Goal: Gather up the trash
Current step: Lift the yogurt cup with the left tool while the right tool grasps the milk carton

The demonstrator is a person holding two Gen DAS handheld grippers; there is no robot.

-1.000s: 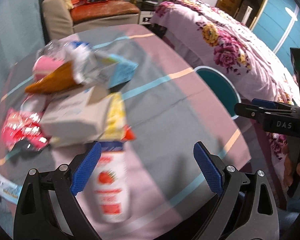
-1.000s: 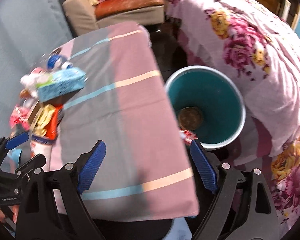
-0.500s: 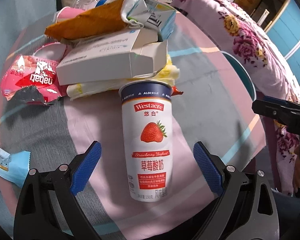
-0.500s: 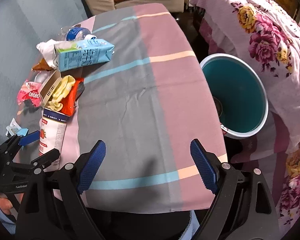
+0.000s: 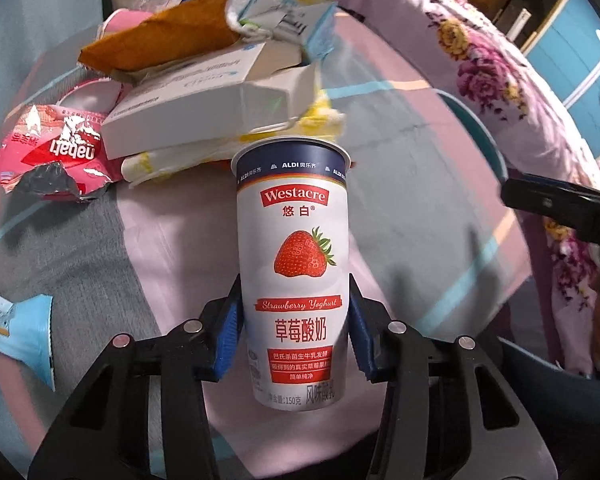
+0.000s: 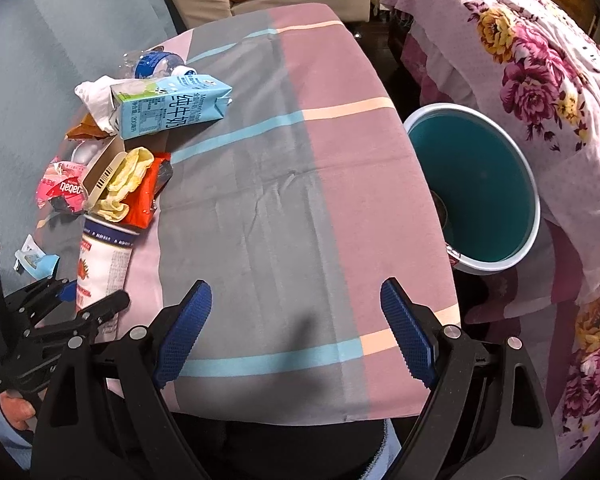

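Your left gripper [image 5: 294, 332] has just squeezed shut on the yoghurt cup [image 5: 292, 264], low down, so it lifts out; your right gripper [image 6: 296, 332] waits open; the bin [image 6: 474, 192] sits near.

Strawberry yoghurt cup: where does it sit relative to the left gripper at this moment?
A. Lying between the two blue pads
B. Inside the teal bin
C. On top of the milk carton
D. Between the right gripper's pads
A. In the left wrist view the strawberry yoghurt cup lies on the tablecloth with the left gripper closed on its lower half, one blue pad against each side.
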